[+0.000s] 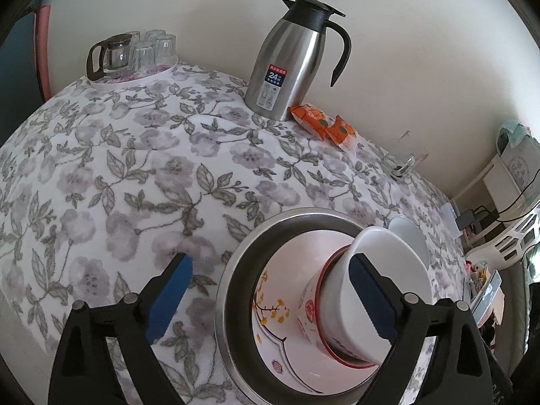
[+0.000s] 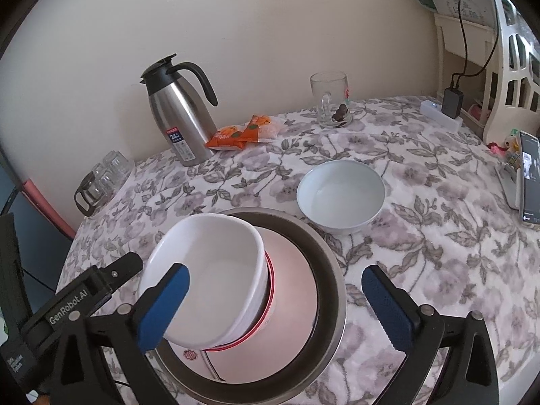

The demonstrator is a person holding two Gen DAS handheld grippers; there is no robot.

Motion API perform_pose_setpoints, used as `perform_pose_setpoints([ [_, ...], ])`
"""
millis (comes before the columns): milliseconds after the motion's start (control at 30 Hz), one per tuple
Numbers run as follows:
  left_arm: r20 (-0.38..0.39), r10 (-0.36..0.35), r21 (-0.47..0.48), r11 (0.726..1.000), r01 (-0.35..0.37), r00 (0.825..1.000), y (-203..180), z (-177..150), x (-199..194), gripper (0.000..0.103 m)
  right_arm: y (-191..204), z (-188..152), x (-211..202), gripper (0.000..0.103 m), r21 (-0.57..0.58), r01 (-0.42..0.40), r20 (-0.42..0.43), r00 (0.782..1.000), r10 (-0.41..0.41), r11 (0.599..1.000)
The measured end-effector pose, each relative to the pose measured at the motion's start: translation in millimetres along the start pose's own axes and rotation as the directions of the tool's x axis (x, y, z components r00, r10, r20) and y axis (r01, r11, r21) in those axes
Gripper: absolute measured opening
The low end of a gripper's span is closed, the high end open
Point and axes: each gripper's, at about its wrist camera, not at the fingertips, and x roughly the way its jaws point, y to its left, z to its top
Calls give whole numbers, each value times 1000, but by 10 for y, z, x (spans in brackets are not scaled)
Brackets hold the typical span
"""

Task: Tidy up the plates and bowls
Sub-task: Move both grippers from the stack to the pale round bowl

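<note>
We have the white bowl stacked in the steel plate near us, both hand-held grippers spread apart, and one pale bowl left alone, farther right on the desk.

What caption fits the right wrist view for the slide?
Open right gripper over a white bowl nested in a red-rimmed bowl, on a plate inside a steel dish.

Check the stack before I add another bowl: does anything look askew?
Yes. The top white bowl sits tilted in the red-rimmed bowl rather than nested flat, leaning to one side above the plate. Another white bowl sits apart on the tablecloth.
</note>
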Motion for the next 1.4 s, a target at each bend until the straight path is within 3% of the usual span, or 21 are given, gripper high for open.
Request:
perform_pose_setpoints([
  [233, -9, -15, 2, 1000, 15, 1000, -2, 157, -20, 97, -18, 17, -6, 103, -1, -4, -5, 1000, 4, 1000],
  [367, 45, -39, 14, 999, 39, 998, -60, 308, -104, 97, -59, 74, -12, 103, 1, -11, -6, 1000, 11, 1000],
  [567, 41, -104, 106, 989, 99, 994, -394, 689, -187, 97, -248, 288, -85, 103, -4, 0, 28, 1000, 0, 1000],
  [733, 12, -70, 161, 985, 67, 997, -699, 898, -171, 97, -554, 477, -69, 103, 31, 2, 34, 999, -3, 1000],
  [867, -32, -24, 286, 958, 32, 999, -1067, 974, -33, 97, -835, 603, -16, 103, 62, 16, 32, 999, -18, 998],
  [1067, -139, -14, 352, 934, 63, 990, -1442, 958, 254, 97, -1186, 691, 157, 103, 111, 4, -6, 1000, -4, 994],
  [1167, -224, -24, 346, 932, 103, 974, -1601, 910, 465, 97, -1284, 664, 282, 102, 127, -1, -29, 1000, 5, 992],
  [1333, -311, -4, 322, 940, 109, 950, -1739, 845, 746, 95, -1366, 611, 500, 89, 149, -23, -69, 997, 33, 989],
  [1400, -335, 2, 307, 946, 107, 942, -1764, 834, 856, 91, -1398, 601, 574, 79, 165, -31, -85, 995, 46, 986],
])
